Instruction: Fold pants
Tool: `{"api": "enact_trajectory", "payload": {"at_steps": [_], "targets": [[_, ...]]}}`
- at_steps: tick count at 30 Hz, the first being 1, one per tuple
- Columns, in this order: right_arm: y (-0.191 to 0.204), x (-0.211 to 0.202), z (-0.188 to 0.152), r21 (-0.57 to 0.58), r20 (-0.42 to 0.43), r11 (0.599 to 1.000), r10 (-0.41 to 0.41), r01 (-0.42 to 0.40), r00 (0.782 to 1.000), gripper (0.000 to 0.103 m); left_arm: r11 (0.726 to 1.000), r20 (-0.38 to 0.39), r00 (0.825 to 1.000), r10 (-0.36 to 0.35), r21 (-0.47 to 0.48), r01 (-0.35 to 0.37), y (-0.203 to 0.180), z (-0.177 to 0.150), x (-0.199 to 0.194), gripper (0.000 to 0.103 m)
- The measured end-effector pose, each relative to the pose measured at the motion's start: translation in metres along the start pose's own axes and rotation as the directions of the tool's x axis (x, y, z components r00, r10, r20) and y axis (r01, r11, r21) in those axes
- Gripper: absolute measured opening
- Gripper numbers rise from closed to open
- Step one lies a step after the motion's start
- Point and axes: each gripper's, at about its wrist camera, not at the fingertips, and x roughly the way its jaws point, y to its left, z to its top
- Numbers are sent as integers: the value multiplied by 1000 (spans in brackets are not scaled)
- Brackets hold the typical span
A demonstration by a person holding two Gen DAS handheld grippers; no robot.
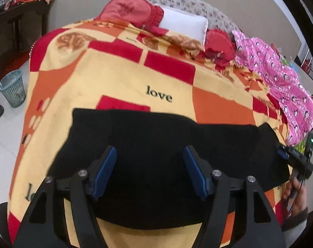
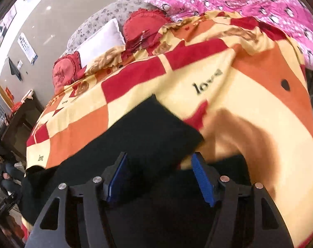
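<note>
With the black pants (image 1: 156, 155) lying folded on the bed (image 1: 115, 78), the left gripper (image 1: 150, 171) and right gripper (image 2: 158, 177) hover spread and empty, so the next move likely calls for regripping an edge.

Pants (image 1: 156, 144) on blanket (image 1: 115, 78)

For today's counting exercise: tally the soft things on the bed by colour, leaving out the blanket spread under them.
Black: 1, the pants
Red: 2, frilled cushions
White: 1, pillow
Pink: 1, quilt
Total: 5
</note>
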Motion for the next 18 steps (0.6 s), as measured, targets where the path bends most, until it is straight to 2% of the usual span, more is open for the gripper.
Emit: {"api": "enact_trajectory", "payload": {"at_steps": [1, 2, 3, 5, 9, 13, 15, 18], "targets": [[-2, 5, 3, 12, 1, 1000, 5, -5, 1000, 53, 1000, -1, 1000, 1, -1, -1, 0, -1, 1, 67], [-1, 9, 6, 15, 20, 1000, 13, -13, 1000, 36, 1000, 1, 1000, 3, 0, -3, -1, -2, 0, 67], [-1, 12, 8, 19, 10, 1000, 18, -19, 1000, 6, 1000, 4, 1000, 7, 2, -7, -2, -2, 0, 67], [-1, 12, 9, 42, 20, 998, 44, -45, 999, 5, 1000, 2, 1000, 5, 1, -5, -2, -2, -1, 67], [1, -47, -4, 16, 125, 997, 73, -75, 990, 5, 1000, 17, 1000, 9, 3, -9, -1, -3, -6, 67], [-12, -103, -27, 16, 187, 1000, 22, -25, 982, 5, 1000, 25, 1000, 3, -16, -2, 5, -4, -9, 67], [-24, -105, -39, 45, 157, 999, 8, -16, 988, 5, 1000, 24, 1000, 0, -26, 1, 8, -5, -8, 67], [-37, -74, -53, 51, 37, 997, -60, 58, 998, 7, 1000, 18, 1000, 10, -28, -10, 9, -8, -6, 67]]}}
